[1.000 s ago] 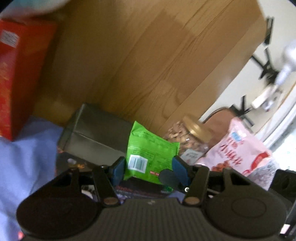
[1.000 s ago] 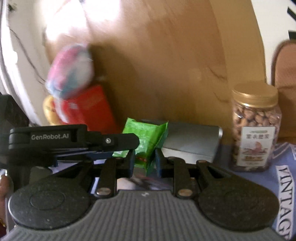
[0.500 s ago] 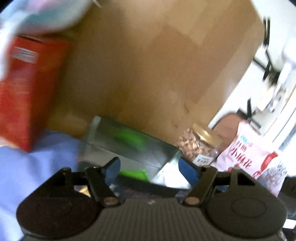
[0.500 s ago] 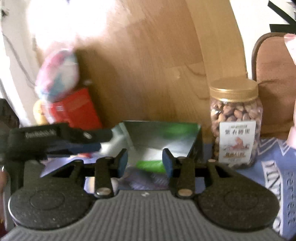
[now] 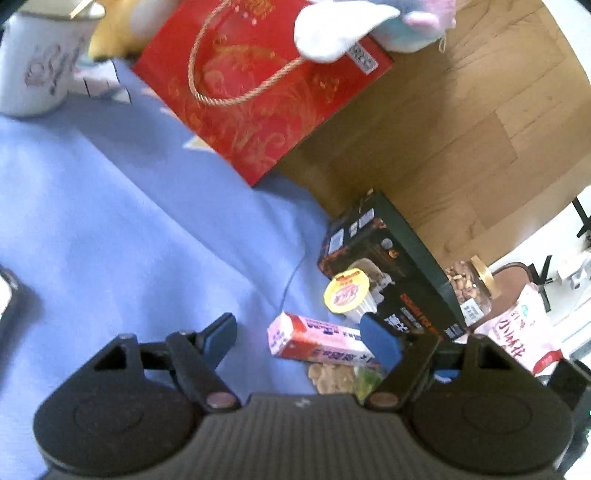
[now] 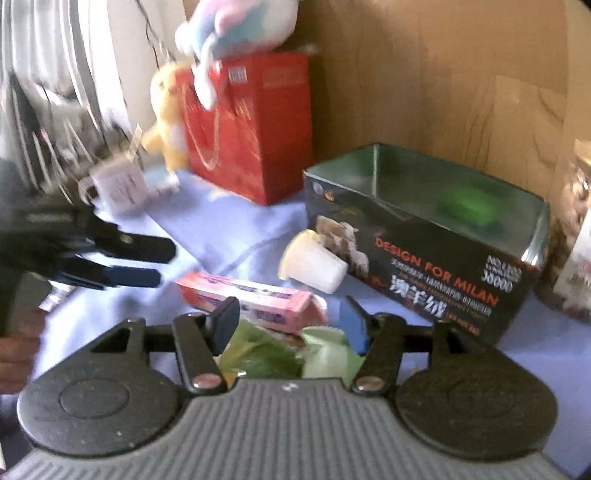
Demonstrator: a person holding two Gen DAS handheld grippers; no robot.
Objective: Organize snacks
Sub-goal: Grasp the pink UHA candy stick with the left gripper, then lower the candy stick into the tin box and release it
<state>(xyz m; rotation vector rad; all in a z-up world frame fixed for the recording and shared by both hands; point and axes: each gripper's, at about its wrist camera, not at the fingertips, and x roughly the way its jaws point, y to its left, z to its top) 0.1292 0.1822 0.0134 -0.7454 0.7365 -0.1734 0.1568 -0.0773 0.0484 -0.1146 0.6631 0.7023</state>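
Observation:
A dark open box (image 6: 424,254) stands on the blue cloth, with a blurred green packet (image 6: 472,203) lying inside it. In front of it lie a pink carton (image 5: 317,341), a white cup with a yellow lid (image 5: 347,295) and more green packets (image 6: 258,354). My left gripper (image 5: 301,336) hangs over the pink carton's near end, its jaws opening, pads clear of it. My right gripper (image 6: 290,325) hovers just above the green packets and the pink carton (image 6: 251,295), jaws opening, gripping nothing. The left gripper (image 6: 155,264) shows at the left of the right wrist view.
A red gift bag (image 5: 258,85) with plush toys (image 6: 236,22) on and beside it stands at the back. A white mug (image 5: 37,59) sits far left. A peanut jar (image 5: 469,291) and a pink snack bag (image 5: 517,336) stand right of the box. A wooden panel (image 5: 461,122) rises behind.
Both grippers held the green packet over the box a second ago. They let it go into the box, opened wide, and swung back and down toward the snacks on the cloth.

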